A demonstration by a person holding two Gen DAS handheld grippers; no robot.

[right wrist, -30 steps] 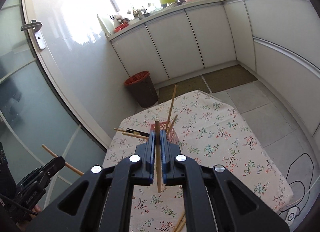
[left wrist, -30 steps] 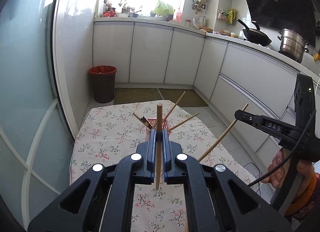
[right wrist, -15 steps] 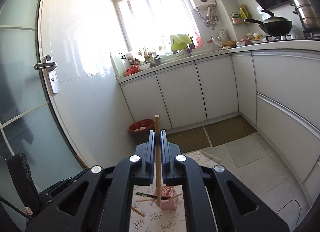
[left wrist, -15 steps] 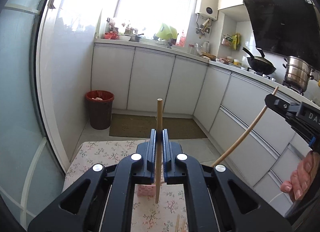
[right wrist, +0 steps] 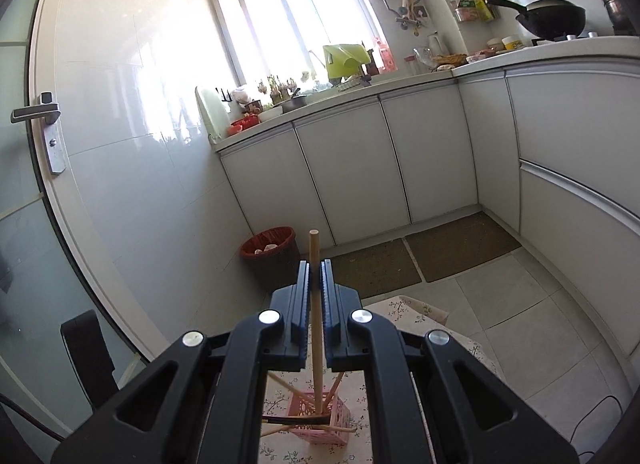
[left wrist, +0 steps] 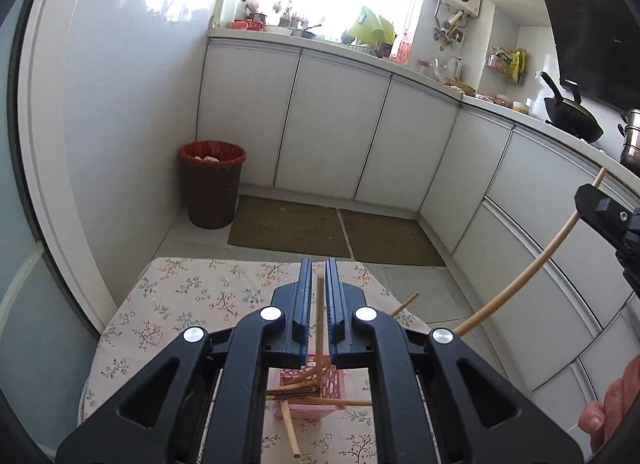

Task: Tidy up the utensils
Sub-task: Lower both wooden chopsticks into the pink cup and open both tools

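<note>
A pink basket was seen on a floral tablecloth, and every place here is given from it. Directly above the basket, the left gripper was held with its blue-padded jaws slightly spread; a chopstick stood in the gap, its lower end down in the basket, and whether the pads touched it could not be told. Several more sticks were leaned and crossed inside the basket, and one was laid on the cloth against its near side. Above the basket in the right wrist view, the right gripper was pressed onto an upright chopstick, whose tip reached into the basket. Far beyond the basket, a red-lined bin was stood by white cabinets.
</note>
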